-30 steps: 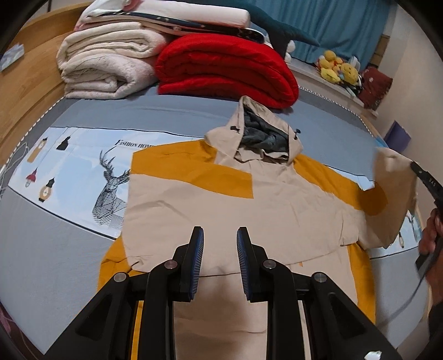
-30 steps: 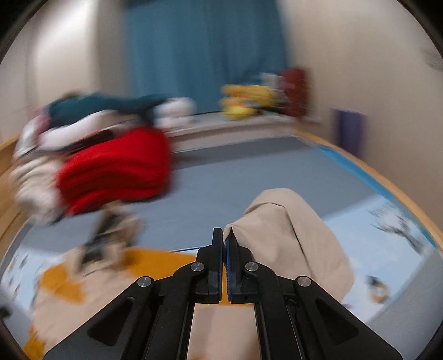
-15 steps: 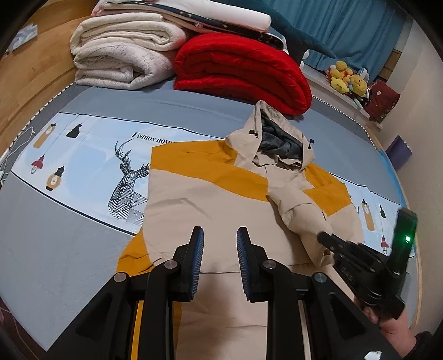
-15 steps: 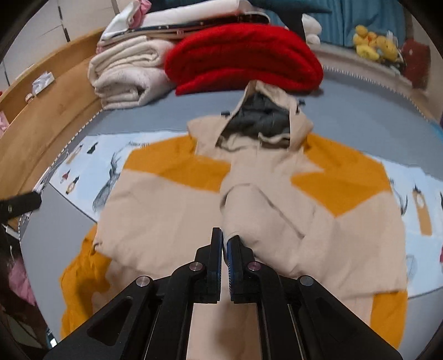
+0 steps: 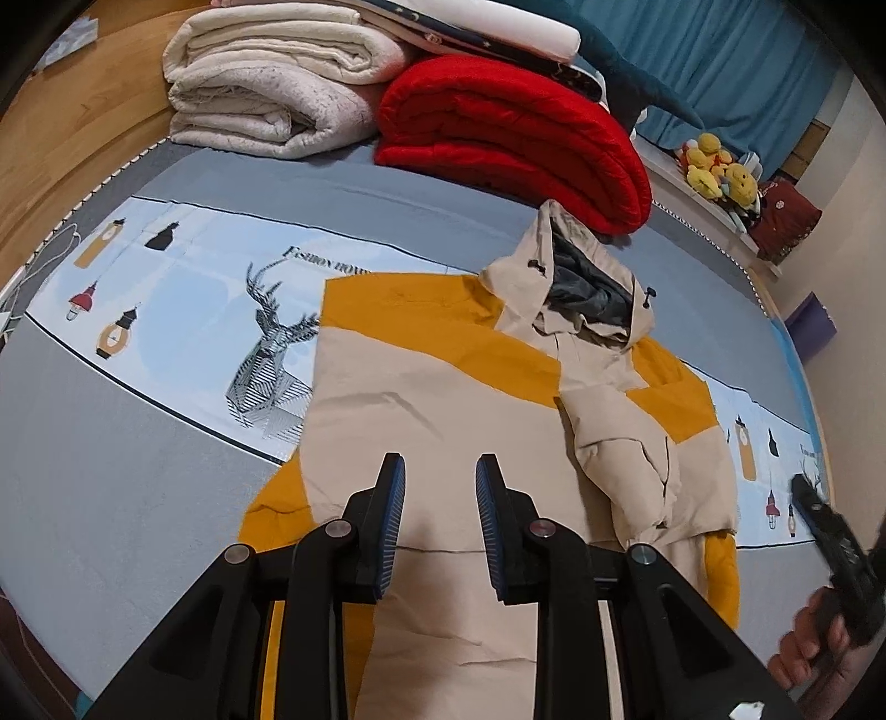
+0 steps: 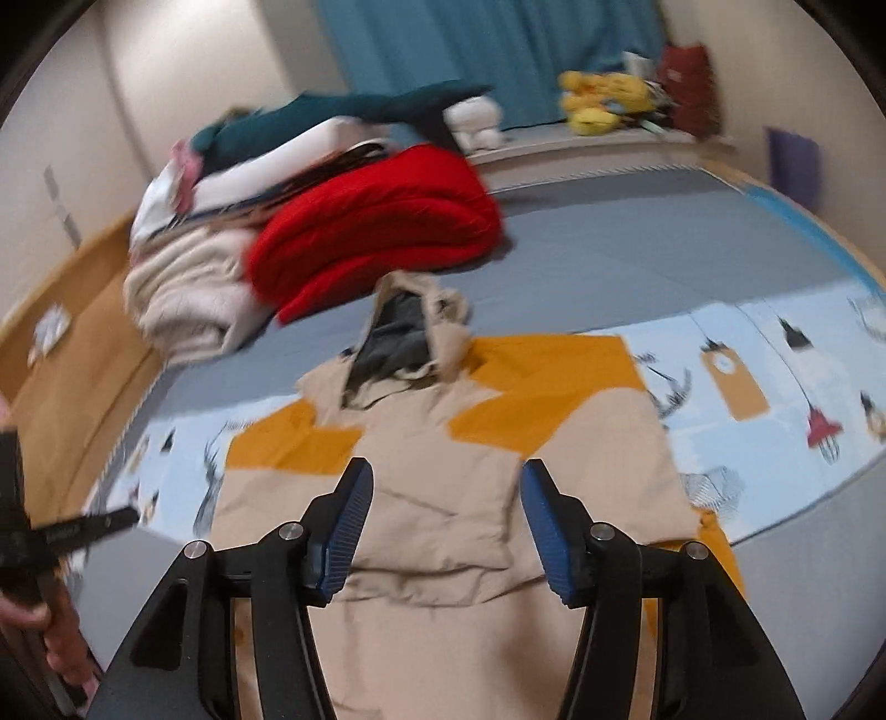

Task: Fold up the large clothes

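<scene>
- The jacket (image 5: 443, 399), beige with orange panels and a grey-lined hood (image 5: 581, 288), lies spread flat on the bed (image 5: 111, 471), hood toward the stacked bedding.
- 1 sleeve (image 5: 626, 443) is folded in over the chest and lies on the body of the jacket; an orange sleeve (image 5: 271, 509) on the other side sticks out past the beige edge.
- The left gripper (image 5: 437, 493) hangs over the lower part of the jacket, its jaws set narrowly apart with nothing between them.
- The right gripper (image 6: 443, 498) is above the folded sleeve; its jaws are opening, standing wide, and no cloth is pinched between the pads.
- In the left wrist view the right gripper shows at the right edge, held in a hand (image 5: 814, 653).
- The bedsheet has a pale blue band printed with a deer (image 5: 271, 360) and lanterns.
- Behind the hood sit a folded red blanket (image 5: 515, 133) and a cream blanket (image 5: 266, 94).
- Yellow plush toys (image 5: 714, 171) sit on a ledge by a blue curtain (image 5: 720, 50).
</scene>
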Tool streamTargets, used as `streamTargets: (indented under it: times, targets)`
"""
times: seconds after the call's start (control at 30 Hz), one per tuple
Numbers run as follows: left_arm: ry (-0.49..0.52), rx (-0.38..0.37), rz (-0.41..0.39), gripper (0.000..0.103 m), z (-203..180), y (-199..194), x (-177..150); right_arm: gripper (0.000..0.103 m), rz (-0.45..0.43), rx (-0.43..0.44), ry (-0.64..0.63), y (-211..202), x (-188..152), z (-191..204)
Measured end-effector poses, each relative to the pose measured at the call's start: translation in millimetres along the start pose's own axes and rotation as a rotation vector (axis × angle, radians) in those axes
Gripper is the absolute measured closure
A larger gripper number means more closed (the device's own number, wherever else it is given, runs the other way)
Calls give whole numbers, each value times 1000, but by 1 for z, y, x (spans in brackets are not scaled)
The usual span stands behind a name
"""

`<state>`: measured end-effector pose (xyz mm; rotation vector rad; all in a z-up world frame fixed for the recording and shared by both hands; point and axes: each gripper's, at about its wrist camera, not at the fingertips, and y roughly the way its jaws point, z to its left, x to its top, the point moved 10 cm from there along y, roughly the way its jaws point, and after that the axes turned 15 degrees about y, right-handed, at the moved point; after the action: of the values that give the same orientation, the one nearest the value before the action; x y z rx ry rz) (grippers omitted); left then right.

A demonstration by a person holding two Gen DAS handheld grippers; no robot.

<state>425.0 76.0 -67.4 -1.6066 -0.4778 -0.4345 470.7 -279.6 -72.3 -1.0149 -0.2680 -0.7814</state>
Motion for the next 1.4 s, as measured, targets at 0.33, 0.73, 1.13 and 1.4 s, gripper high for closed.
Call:
streamTargets:
  times: [0.33, 0.73, 1.13, 1.4]
  targets:
    - [78, -11, 31, 80, -30, 34, -6, 46, 417, 133, 472, 100, -80, -47]
    - [59, 7, 40, 80, -13, 53, -4, 95, 375, 251, 624, 136, -78, -28]
    - [-96, 16, 52, 80, 48, 51, -1, 85, 487, 471, -105, 90, -138, 180]
    - [-265, -128, 133, 80, 66, 71, -28, 42, 342, 218, 33, 45, -91, 60]
